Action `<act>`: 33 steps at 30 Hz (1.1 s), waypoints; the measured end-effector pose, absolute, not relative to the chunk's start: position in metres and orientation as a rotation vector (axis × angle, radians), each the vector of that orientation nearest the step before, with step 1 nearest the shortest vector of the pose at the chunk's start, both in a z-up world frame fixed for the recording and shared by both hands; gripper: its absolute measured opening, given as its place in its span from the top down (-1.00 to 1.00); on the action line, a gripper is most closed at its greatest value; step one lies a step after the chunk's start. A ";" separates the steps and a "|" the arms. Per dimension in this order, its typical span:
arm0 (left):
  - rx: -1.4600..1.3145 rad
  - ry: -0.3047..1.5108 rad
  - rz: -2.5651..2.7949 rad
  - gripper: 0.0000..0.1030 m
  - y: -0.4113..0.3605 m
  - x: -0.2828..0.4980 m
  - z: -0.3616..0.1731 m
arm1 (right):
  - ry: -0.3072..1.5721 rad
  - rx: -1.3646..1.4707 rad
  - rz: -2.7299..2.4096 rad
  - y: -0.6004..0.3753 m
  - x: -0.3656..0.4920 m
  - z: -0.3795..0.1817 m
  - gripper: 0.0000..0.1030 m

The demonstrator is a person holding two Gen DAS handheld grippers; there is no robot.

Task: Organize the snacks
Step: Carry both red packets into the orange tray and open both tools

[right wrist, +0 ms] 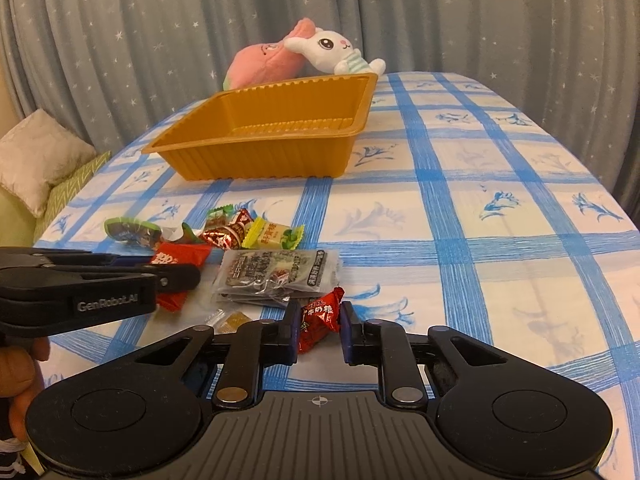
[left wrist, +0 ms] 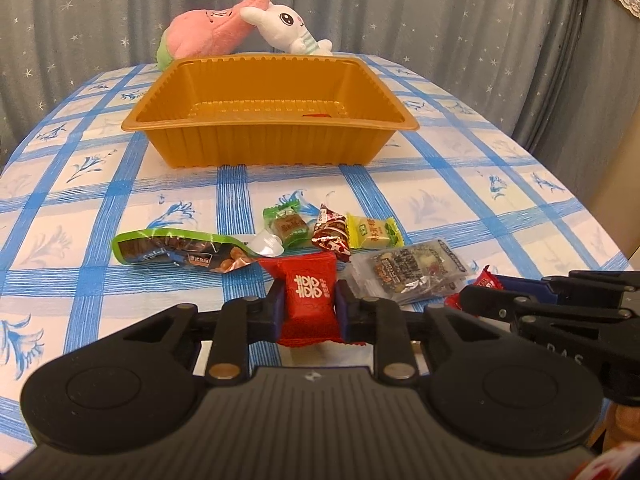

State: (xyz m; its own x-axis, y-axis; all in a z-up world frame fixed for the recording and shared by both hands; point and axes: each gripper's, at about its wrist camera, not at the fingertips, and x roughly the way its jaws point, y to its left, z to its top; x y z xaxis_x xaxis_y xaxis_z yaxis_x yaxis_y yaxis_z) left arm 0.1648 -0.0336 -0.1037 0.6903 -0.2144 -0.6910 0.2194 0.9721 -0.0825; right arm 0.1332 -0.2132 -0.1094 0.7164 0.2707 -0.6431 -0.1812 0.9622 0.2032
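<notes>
My left gripper (left wrist: 307,307) pinches a red candy packet with white characters (left wrist: 308,300) between its two blue-padded fingers, both pads pressed flat against the packet's sides. My right gripper (right wrist: 319,330) sits with its jaws around a small dark red wrapped candy (right wrist: 320,316); the left pad touches the wrapper, but a narrow gap shows at the right pad, so I cannot tell whether the grip is firm.

The other snacks lie in a loose cluster near the front edge of the table (left wrist: 500,200), which is covered by a blue-checked floral cloth. A long green-edged nut pouch (left wrist: 180,250) lies at the left end of the cluster. Beside it are a green-wrapped candy (left wrist: 289,224), a brown-and-red patterned candy (left wrist: 331,232) and a yellow-wrapped candy (left wrist: 372,232), touching one another in a row. A stack of clear grey sachets (left wrist: 412,270) lies just in front of the yellow one, between my two grippers.

The gold plastic tray (left wrist: 268,148) stands toward the middle of the table, well apart from the cluster. Something small and red (left wrist: 318,115) shows on its floor. Behind the tray, at the far edge, a pink plush (left wrist: 208,34) and a white rabbit plush (left wrist: 286,26) lean together against the starry grey curtain (left wrist: 440,8).
</notes>
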 end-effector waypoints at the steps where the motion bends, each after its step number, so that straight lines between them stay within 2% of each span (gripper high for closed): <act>1: 0.008 0.769 -0.243 0.56 -0.034 0.163 -0.101 | 0.731 0.131 0.249 -0.214 0.133 -0.108 0.61; 16: -0.057 0.787 -0.216 0.56 -0.042 0.140 -0.063 | 0.707 0.167 0.231 -0.213 0.127 -0.068 0.61; 33: -0.024 0.757 -0.188 0.56 -0.040 0.155 -0.024 | 0.652 0.163 0.261 -0.202 0.149 -0.023 0.61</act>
State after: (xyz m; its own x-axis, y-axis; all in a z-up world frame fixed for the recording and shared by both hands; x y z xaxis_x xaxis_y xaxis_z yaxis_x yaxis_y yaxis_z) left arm 0.1551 -0.0397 -0.0235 0.7109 -0.1779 -0.6804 0.1603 0.9830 -0.0894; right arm 0.1486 -0.2016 -0.0232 0.7639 0.2897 -0.5766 -0.1878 0.9547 0.2309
